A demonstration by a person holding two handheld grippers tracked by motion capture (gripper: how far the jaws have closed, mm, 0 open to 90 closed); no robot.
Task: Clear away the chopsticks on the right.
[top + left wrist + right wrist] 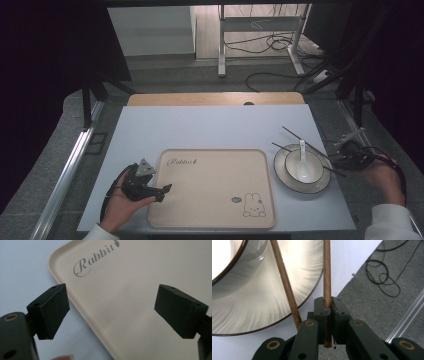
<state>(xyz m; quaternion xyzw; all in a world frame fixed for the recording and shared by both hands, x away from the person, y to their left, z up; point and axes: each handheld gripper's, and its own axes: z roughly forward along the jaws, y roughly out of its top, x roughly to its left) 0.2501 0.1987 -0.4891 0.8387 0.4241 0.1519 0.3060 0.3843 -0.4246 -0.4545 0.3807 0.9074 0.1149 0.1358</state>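
Right gripper view looks straight along one dark brown wooden chopstick [327, 277] that runs up from between the black jaws, which are clenched on its near end; the stick's long axis lines up with the gripper's own, pointing away over the rim of the grey-white ceramic plate [274, 297]. The second dark brown wooden chopstick [285, 287] lies just beside the first, slanting off to the left and outside the grip, its near end passing under the jaw housing.

From the high view, the right gripper [345, 156] sits at the plate's right edge, with both sticks reaching leftward and away across the round bowl [301, 165] that holds a white ceramic spoon [302, 161]. The beige rectangular plastic tray [210, 200] with a rabbit drawing lies to the left of the plate, so any carry toward it would probably go leftward.

The left gripper [159, 190] rests at the tray's left edge, its jaws released and wide, with nothing between them.
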